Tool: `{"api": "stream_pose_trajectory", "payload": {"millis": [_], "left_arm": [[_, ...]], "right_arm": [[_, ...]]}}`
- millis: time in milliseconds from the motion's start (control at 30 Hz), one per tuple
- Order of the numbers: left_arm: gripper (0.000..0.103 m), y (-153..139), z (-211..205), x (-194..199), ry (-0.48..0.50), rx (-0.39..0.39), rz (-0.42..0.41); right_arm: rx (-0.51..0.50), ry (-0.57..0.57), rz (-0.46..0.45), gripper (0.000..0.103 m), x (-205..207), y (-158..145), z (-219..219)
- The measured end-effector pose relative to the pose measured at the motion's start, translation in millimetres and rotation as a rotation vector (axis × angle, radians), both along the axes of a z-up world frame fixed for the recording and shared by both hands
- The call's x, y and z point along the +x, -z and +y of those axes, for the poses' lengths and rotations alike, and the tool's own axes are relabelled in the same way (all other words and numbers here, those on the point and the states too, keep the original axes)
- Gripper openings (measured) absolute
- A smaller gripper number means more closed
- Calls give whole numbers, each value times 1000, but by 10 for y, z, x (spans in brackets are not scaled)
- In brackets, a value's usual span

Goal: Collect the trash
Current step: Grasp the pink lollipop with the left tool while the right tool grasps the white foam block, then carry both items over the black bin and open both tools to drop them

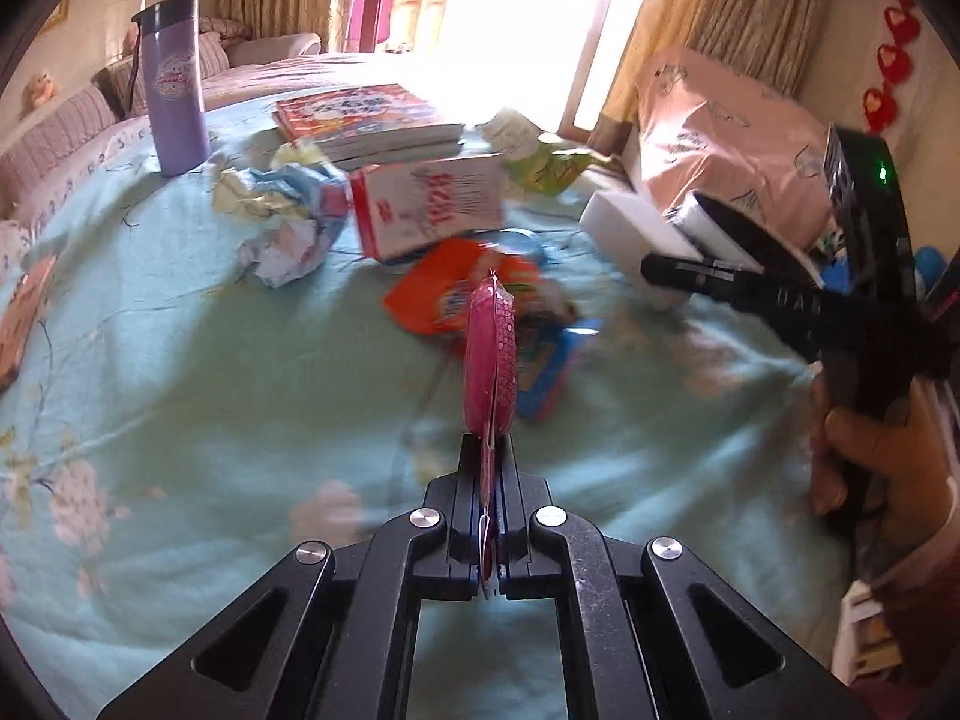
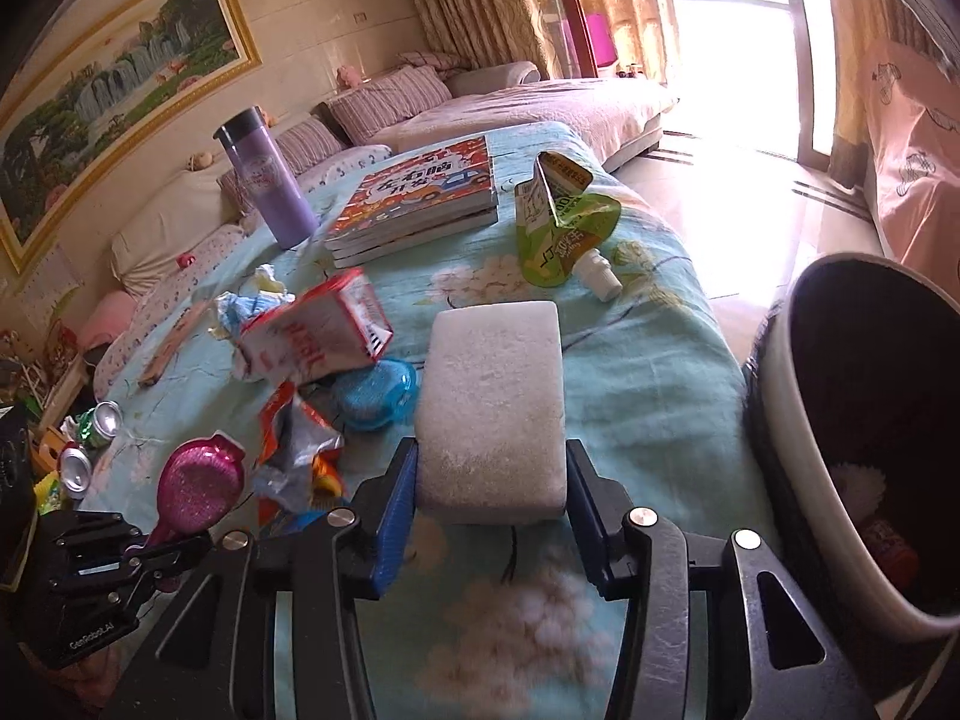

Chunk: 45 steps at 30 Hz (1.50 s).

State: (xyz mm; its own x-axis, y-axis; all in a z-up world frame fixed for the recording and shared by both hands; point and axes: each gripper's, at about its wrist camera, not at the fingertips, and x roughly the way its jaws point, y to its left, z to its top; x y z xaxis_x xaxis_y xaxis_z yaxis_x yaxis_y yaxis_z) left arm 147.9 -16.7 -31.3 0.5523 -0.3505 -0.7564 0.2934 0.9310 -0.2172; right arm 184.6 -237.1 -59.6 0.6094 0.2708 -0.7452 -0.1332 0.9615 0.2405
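Clamped in the right gripper [image 2: 491, 498], a white foam block [image 2: 495, 402] hangs near the bin [image 2: 780, 420] at frame right; the left gripper [image 1: 491, 462] pinches a pink glitter compact [image 1: 492, 354]. Milk carton [image 2: 318, 336], green pouch [image 2: 561, 222] and wrappers [image 2: 294, 450] remain mid-frame; collection looks barely begun.

Big painting [image 2: 114, 120] w/ gold frame on the wall. Under it, a sofa [image 2: 510, 102] w/ striped pillows. Far right of the painting: curtains [image 2: 474, 0], bright window [image 2: 738, 42], shiny floor [image 2: 762, 192].

Left claw [image 1: 493, 450] clamps a pink glittery brush [image 1: 492, 354] above teal bedspread [image 1: 240, 396].
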Motion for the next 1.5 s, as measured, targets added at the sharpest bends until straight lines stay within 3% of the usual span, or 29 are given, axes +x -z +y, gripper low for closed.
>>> {"api": "stream_pose_trajectory", "payload": {"millis": [400, 867, 1500], "left_arm": [[2, -143, -368, -95, 59, -70, -17], [2, -262, -1002, 15, 126, -56, -32], [2, -345, -1743, 446, 201, -38, -26]], "right_arm": [[51, 59, -37, 47, -487, -223, -371], [64, 181, -68, 48, -784, -332, -929], [63, 282, -96, 48, -841, -406, -1537]]}}
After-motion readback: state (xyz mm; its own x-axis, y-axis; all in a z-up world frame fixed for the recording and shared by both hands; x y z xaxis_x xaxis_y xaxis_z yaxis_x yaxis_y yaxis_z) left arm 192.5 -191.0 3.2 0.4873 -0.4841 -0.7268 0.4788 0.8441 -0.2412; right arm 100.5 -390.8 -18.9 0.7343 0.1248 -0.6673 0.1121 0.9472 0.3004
